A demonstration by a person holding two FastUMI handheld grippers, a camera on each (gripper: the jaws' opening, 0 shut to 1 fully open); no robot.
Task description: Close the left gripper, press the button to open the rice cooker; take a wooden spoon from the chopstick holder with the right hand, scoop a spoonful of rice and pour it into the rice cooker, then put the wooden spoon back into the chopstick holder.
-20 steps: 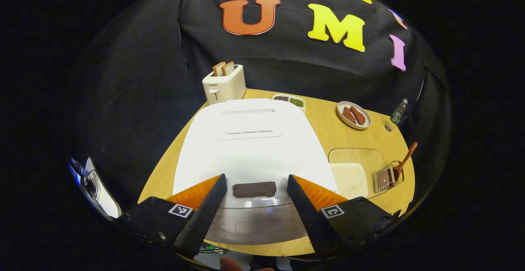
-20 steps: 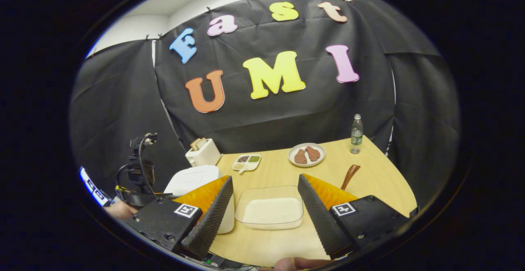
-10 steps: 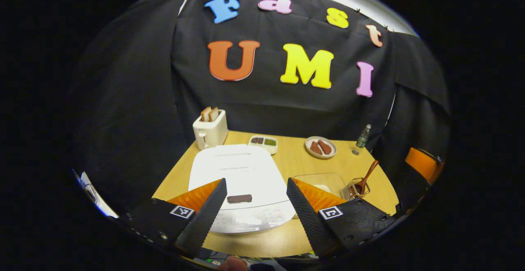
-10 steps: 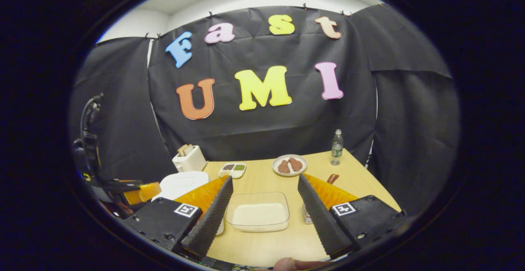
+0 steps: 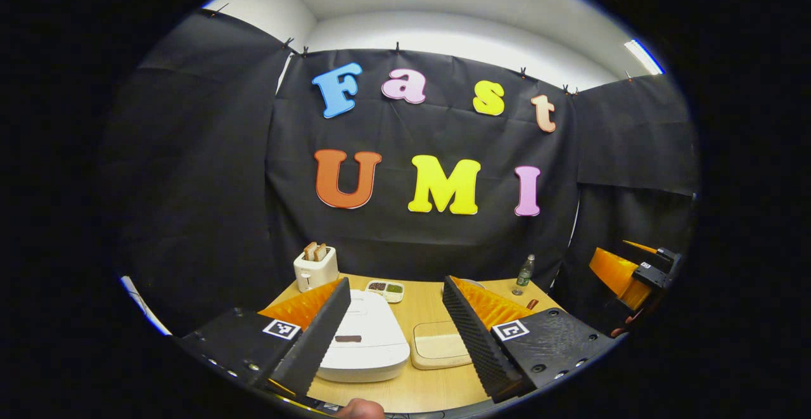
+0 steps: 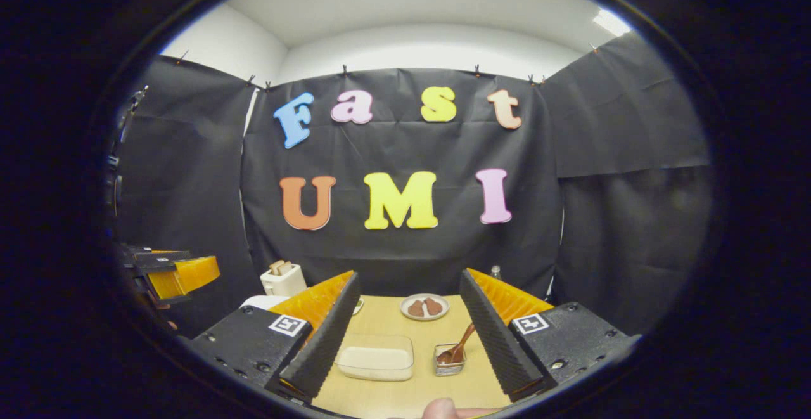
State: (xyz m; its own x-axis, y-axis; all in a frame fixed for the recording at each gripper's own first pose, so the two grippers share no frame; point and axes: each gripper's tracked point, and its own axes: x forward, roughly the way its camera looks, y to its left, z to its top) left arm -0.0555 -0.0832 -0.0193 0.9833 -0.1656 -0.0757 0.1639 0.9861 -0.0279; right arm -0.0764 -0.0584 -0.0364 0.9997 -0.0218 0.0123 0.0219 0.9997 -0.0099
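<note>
The light wooden table (image 5: 380, 393) with its smooth, rounded top carried everything, and the white rice cooker (image 5: 370, 343) served as the landmark on it: a broad, glossy, rounded-square shell with its lid down and a small dark oblong button (image 5: 348, 339) near its front edge. Just to the right of the rice cooker, in the left gripper view, lay the clear, rounded-rectangular dish of pale rice (image 5: 437, 346), flat and matte inside. Behind the rice cooker stood a cream boxy toaster (image 5: 315, 267) with two slices of bread standing up in it, and beside that, farther back and to the right, a small white divided tray (image 5: 385, 288) of dark and green fillings and a slim green-labelled bottle (image 5: 523, 274). The right gripper view gave what the other left hidden: a square wire-mesh chopstick holder (image 6: 449, 360) standing just beside the rice dish on the side away from the rice cooker, with the brown wooden spoon (image 6: 460, 345) leaning in it, handle tilted up and to the right, and beyond them a round white plate (image 6: 424, 307) bearing two brown pieces. The left gripper (image 5: 396, 327) hovered above the table's near edge with its ridged, wedge-shaped fingers wide apart, gripping nothing; the right gripper (image 6: 410, 321) hung likewise, fingers spread and empty, well apart from the spoon. Each gripper also appeared off at the far edge of the other's view.
</note>
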